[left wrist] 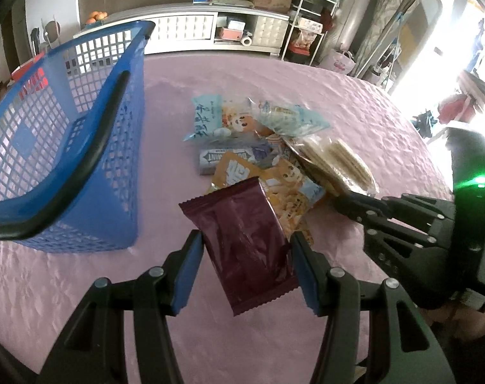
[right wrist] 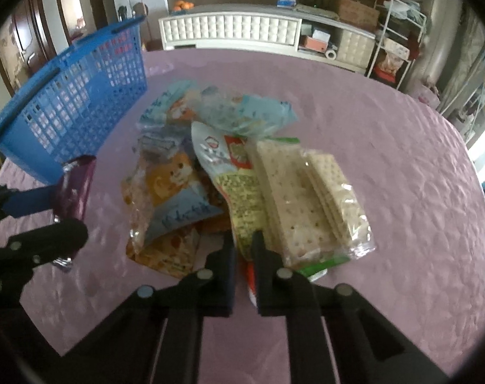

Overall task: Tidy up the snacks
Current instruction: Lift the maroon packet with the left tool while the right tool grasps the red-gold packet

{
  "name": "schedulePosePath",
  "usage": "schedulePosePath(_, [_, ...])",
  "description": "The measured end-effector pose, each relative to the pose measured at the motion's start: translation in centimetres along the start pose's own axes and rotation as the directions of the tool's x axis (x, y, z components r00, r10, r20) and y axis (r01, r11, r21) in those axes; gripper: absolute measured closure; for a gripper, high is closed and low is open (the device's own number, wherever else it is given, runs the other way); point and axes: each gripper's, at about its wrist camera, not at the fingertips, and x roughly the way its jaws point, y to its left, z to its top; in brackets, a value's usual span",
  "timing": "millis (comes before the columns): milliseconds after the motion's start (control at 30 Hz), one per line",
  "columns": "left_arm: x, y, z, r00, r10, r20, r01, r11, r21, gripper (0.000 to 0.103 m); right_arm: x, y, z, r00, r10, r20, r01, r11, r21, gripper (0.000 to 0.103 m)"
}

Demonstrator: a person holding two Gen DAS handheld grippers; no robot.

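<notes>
A dark maroon foil snack packet [left wrist: 247,243] sits clamped between the blue-padded jaws of the left gripper [left wrist: 245,262], which reaches forward low over the round tabletop covered in a pink quilted cloth [left wrist: 370,121]; the packet is tilted, its crimped lower edge nearest the camera, and in the right wrist view it appears end-on at the far left [right wrist: 74,185], lifted above the cloth. Just to the left of it stands a blue perforated plastic basket with a black handle [left wrist: 82,147], the handle folded across its open top. The right gripper [right wrist: 244,249] comes in low from the near side with its jaws nearly together, pinching the edge of a white-and-green printed snack pouch [right wrist: 233,185] that lies against a clear-wrapped pack of pale square crackers [right wrist: 303,198]. Both lie at the near edge of a loose pile of snacks in the middle of the tabletop, together with an orange cartoon-printed snack bag [left wrist: 287,192], a light blue wrapped packet [left wrist: 204,118] and a small grey-blue box [left wrist: 229,156]. In the left wrist view the right gripper's black body [left wrist: 428,227] enters from the right, a green light glowing on it, its tip touching the cracker pack [left wrist: 338,160]
</notes>
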Motion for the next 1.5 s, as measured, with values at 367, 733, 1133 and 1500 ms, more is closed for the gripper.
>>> schedulePosePath(367, [-4.6, 0.2, 0.1, 0.996, -0.020, 0.088, 0.020, 1.000, -0.002, 0.050, -6.1, 0.7, 0.6, 0.987, 0.114, 0.114, -0.123, 0.989, 0.082, 0.098])
schedulePosePath(733, [-10.6, 1.0, 0.0, 0.979, -0.027, 0.204, 0.027, 1.000, 0.001, 0.050, -12.3, 3.1, 2.0, 0.969, 0.100, 0.226, -0.112, 0.993, 0.043, 0.098])
schedulePosePath(1133, [-10.6, 3.0, -0.9, 0.980, 0.009, 0.201, -0.005, 1.000, -0.023, 0.050, -7.6, 2.9, 2.8, 0.997, -0.014, 0.079, 0.014, 1.000, 0.007, 0.072])
schedulePosePath(1500, [-5.8, 2.1, -1.2, 0.994, 0.018, 0.104, -0.016, 1.000, -0.024, 0.050, -3.3, 2.6, 1.2, 0.995, -0.085, 0.049, 0.089, 0.992, -0.092, 0.034])
